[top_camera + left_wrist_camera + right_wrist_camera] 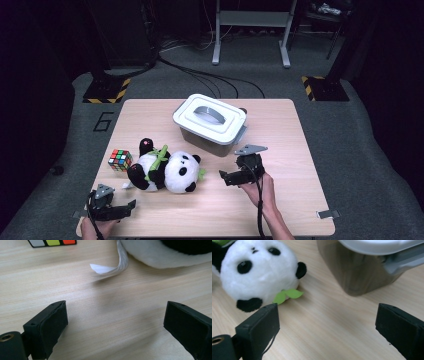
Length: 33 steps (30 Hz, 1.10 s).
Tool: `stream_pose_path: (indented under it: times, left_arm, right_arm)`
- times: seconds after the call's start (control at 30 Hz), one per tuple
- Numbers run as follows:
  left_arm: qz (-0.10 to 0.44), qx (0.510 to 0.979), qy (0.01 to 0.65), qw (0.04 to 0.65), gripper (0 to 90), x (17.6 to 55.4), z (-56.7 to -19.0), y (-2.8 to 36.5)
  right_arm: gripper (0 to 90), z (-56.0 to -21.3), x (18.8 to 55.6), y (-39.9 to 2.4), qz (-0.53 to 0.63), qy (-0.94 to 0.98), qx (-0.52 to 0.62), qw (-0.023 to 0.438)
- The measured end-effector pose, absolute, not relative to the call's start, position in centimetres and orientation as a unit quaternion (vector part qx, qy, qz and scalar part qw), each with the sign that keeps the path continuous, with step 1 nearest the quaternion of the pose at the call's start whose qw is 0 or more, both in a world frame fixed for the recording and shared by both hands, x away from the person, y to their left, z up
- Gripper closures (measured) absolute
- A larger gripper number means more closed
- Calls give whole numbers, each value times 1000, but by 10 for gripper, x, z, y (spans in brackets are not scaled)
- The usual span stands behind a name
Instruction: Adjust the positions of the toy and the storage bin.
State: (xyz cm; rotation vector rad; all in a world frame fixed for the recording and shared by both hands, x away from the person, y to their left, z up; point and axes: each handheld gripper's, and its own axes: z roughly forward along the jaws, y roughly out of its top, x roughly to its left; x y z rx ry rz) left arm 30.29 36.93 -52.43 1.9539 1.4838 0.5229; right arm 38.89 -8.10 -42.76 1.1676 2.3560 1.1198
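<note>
A black and white plush panda (165,170) with green bamboo leaves lies on its back in the middle of the wooden table (280,210). Its head (259,272) and a green leaf (288,295) lie just beyond my right gripper (327,325), which is open and holds nothing. In the high view my right gripper (225,176) hovers to the right of the panda, pointing left at it. My left gripper (131,206) rests low at the table's front left corner, open and holding nothing. The panda's white label (110,267) curls on the wood ahead of my left gripper (115,322).
A grey storage box with a white handled lid (210,122) stands behind the panda, close to my right gripper. A colour puzzle cube (120,160) sits left of the panda; its edge (52,243) is at the top of the left gripper view.
</note>
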Motion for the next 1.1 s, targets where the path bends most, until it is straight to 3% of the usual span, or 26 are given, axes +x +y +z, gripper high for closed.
stream_pose_path:
  times: [0.37, 0.73, 1.1]
  left_arm:
    - [235, 733, 556, 312, 0, 309, -532, 368]
    - [235, 732, 557, 314, 0, 313, -533, 370]
    - [229, 734, 558, 312, 0, 315, -532, 370]
  right_arm:
    - [18, -395, 427, -91, 380, 817, 395, 179]
    - [18, -377, 494, -65, 354, 840, 363, 196]
    - [458, -382, 547, -32, 336, 856, 341, 195]
